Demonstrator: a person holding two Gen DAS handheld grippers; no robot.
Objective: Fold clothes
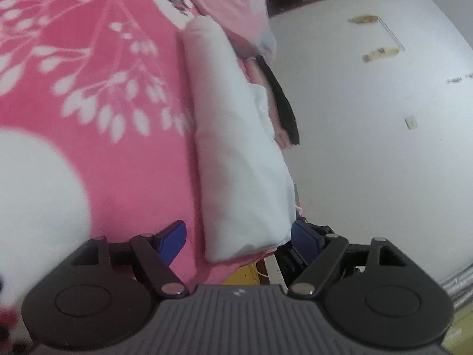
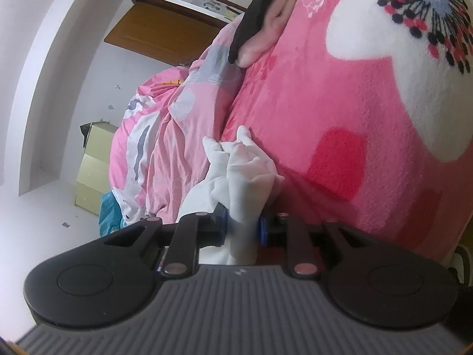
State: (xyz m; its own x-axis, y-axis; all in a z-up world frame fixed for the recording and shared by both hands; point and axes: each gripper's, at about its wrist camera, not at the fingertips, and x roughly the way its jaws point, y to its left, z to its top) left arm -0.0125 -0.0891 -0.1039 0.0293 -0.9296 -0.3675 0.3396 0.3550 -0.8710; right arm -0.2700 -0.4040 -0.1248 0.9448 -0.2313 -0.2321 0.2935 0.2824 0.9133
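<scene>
While my right gripper (image 2: 241,226) clenches the white cloth (image 2: 245,174) to anchor it on the bed (image 2: 340,103), my left gripper (image 1: 239,236) gapes empty, the cloth's fold lying between its jaws.

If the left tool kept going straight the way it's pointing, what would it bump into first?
Most likely the folded white garment, which lies lengthwise right between the open left tool's fingers on the pink blanket. Depth is hard to judge in this blurred view.
</scene>
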